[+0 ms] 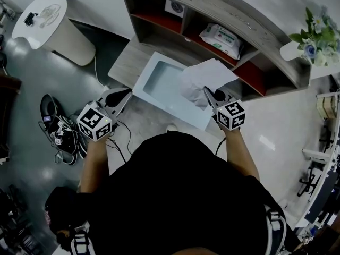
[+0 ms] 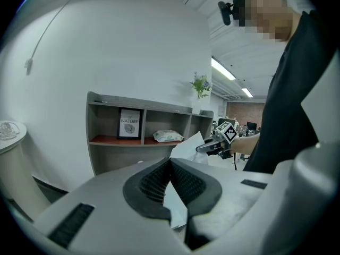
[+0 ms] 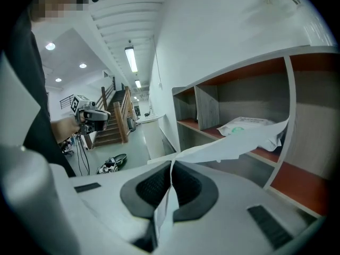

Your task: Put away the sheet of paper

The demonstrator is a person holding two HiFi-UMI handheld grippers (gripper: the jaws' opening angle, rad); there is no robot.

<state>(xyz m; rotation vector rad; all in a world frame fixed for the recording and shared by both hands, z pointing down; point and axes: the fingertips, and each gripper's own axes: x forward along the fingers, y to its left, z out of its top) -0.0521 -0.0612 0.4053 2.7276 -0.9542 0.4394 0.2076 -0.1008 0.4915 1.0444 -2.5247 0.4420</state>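
Observation:
The white sheet of paper (image 1: 204, 78) hangs crumpled over the right end of an open white box (image 1: 175, 110) with a pale blue inside. My right gripper (image 1: 207, 92) is shut on the sheet's near edge; in the right gripper view the paper (image 3: 239, 145) runs out from between the closed jaws (image 3: 171, 169) toward the shelves. My left gripper (image 1: 127, 94) sits at the box's near left corner. Its jaws (image 2: 171, 166) are closed with a white edge between the pads, apparently the box's rim. The left gripper view also shows the paper (image 2: 186, 147) and the right gripper (image 2: 220, 139).
The box lies on the low ledge of a grey shelf unit (image 1: 249, 41) with red shelf floors. It holds a pack of wipes (image 1: 223, 39) and a framed picture (image 1: 174, 8). A round white table (image 1: 45, 23) stands at left, shoes and cables (image 1: 53, 124) on the floor, a potted plant (image 1: 313, 39) at right.

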